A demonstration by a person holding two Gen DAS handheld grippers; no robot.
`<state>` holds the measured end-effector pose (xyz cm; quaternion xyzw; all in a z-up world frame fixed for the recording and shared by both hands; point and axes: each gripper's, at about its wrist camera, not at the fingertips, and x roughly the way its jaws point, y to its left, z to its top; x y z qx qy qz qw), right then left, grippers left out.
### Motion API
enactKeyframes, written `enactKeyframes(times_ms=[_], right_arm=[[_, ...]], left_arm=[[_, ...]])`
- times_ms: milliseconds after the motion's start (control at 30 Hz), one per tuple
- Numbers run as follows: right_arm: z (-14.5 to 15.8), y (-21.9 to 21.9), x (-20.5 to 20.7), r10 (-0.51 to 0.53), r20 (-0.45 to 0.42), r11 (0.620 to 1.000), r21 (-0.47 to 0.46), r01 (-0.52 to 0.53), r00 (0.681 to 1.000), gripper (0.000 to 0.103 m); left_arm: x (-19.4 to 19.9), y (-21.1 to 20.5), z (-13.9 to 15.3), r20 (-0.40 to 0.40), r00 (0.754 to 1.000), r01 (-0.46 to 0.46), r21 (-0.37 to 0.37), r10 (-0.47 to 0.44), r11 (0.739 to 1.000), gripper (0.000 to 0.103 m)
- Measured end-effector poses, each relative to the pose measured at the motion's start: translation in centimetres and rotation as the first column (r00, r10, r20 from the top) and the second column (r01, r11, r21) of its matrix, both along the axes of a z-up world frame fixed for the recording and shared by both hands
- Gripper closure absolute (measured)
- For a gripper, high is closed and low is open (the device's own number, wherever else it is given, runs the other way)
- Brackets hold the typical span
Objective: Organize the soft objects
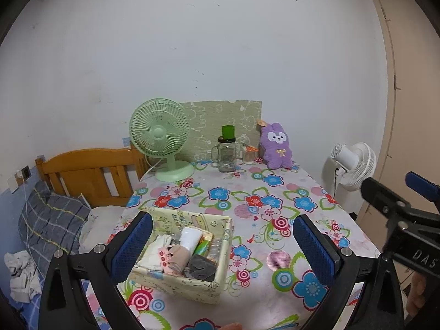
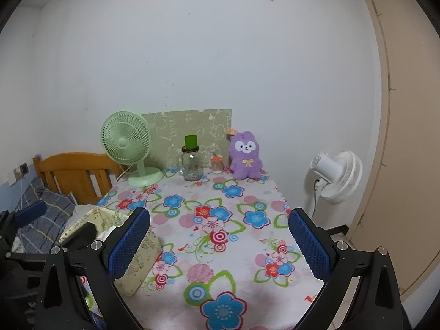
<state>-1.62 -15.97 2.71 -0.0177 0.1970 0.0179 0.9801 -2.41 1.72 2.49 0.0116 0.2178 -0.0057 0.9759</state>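
Note:
A pale yellow fabric basket [image 1: 176,283] sits on the flowered tablecloth near the front left edge, filled with rolled socks, folded cloths and a white tube. My left gripper [image 1: 222,247] hovers open above and behind it, with nothing between its blue pads. A corner of the same basket [image 2: 137,269] shows at the lower left in the right wrist view. My right gripper [image 2: 220,244] is wide open over bare tablecloth, holding nothing. A purple plush rabbit [image 1: 276,148] sits upright at the table's far edge against the wall.
A green desk fan [image 1: 162,140], a glass jar mug with a green cup on top [image 1: 227,152] and a small glass jar [image 1: 249,155] stand at the back. A wooden bed headboard [image 1: 90,176] with a plaid pillow lies left. A white floor fan [image 1: 354,165] stands right.

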Motion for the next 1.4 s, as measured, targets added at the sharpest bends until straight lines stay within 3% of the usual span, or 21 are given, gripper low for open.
enactKeyframes(times_ms=[200, 1400], right_arm=[[0.0, -0.4, -0.7, -0.016, 0.007, 1.0, 0.004, 0.016, 1.0, 0.001], [-0.8, -0.2, 0.2, -0.004, -0.039, 1.0, 0.023, 0.005, 0.999, 0.001]], left_arm=[[-0.6, 1.1, 0.0, 0.002, 1.0, -0.017, -0.032, 0.017, 0.999, 0.0], [-0.1, 0.9, -0.6, -0.025, 1.0, -0.007, -0.032, 0.006, 0.999, 0.0]])
